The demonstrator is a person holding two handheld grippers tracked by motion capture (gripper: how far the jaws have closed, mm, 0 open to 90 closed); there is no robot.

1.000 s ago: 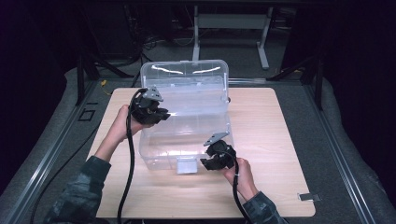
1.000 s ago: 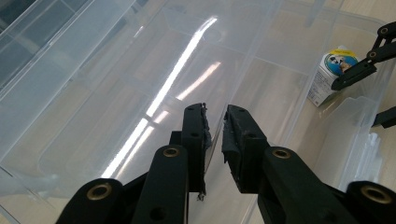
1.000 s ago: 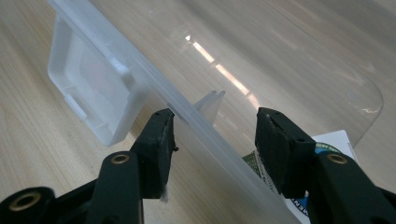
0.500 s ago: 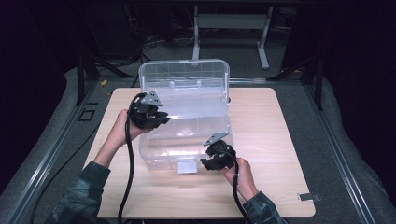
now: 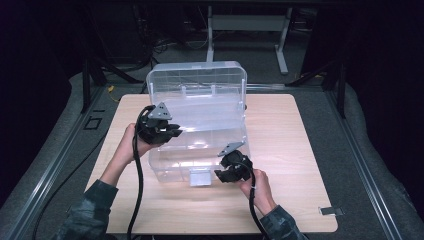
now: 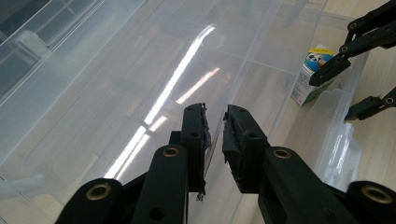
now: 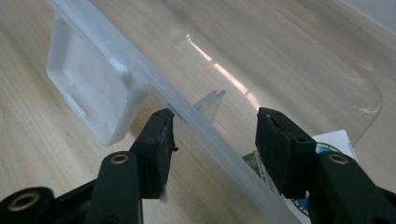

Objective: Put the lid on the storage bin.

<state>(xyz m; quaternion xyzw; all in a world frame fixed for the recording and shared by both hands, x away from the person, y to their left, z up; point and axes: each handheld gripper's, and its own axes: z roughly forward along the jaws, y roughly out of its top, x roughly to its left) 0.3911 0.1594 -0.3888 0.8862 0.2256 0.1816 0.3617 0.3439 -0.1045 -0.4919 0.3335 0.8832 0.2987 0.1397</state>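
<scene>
The left hand-held gripper (image 5: 167, 131) clamps its black, rubber-padded jaws on the thin left wall of a clear plastic storage bin (image 5: 200, 107), the wall edge pinched between the pads (image 6: 201, 135) in the left gripper view. The right hand-held gripper (image 5: 229, 172) stands about half open astride the bin's thick front rim, one jaw outside and one inside; whether its pads press the rim cannot be told. A translucent white latch handle (image 7: 88, 95) juts from that rim just beside the jaws. The smooth, glossy, round-cornered bin sits on a pale wood-grain counter (image 5: 300, 150), its hinged lid standing open at the far side. Inside, by the front wall, stands a small carton (image 6: 310, 77) with green and blue print, its lettering too small to read.
</scene>
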